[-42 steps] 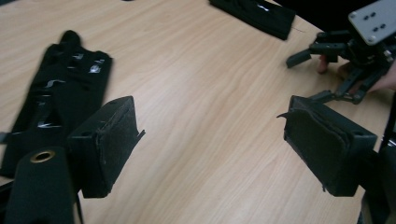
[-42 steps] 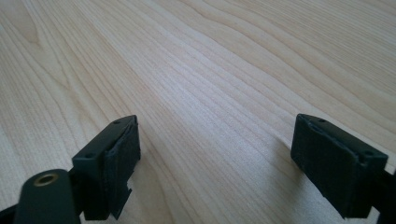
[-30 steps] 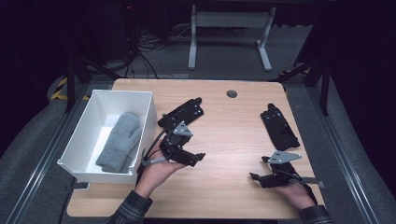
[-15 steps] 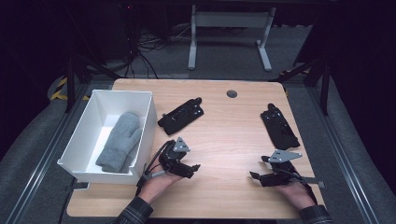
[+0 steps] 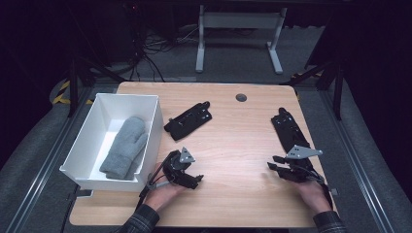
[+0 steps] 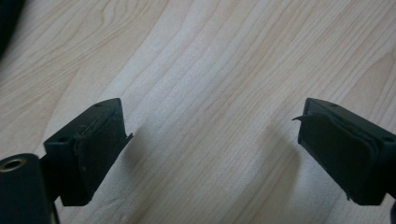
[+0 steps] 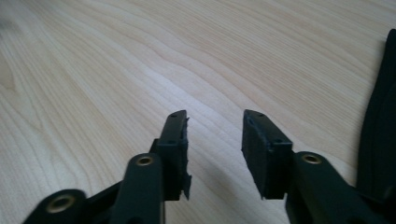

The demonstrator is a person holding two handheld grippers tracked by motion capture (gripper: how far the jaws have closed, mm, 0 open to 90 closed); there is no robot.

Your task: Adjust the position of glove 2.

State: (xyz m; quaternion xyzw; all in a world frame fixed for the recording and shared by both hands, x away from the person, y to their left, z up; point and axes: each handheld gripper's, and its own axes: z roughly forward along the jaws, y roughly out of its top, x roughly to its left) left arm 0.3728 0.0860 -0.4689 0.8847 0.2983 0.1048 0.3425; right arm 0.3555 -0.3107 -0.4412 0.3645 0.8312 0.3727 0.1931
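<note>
My left gripper [image 5: 193,180] rests low on the wooden table [image 5: 233,145] near its front edge, just right of the white bin [image 5: 154,127]. In the left gripper view its jaws [image 6: 212,140] stand wide open over bare wood with nothing between them. My right gripper [image 5: 273,163] lies at the front right, pointing left. Its jaws [image 7: 215,133] are open by a narrow gap and hold nothing. A grey mitten [image 5: 124,145] lies inside the bin.
A flat black bracket [image 5: 188,120] lies on the table behind my left gripper. A second black bracket [image 5: 290,128] lies just behind my right gripper, and its edge [image 7: 380,130] appears in the right gripper view. A dark round grommet [image 5: 241,97] sits near the far edge.
My left gripper has drawn back from the black bracket toward the front edge and dropped lower onto the table. The right gripper has stayed put.
</note>
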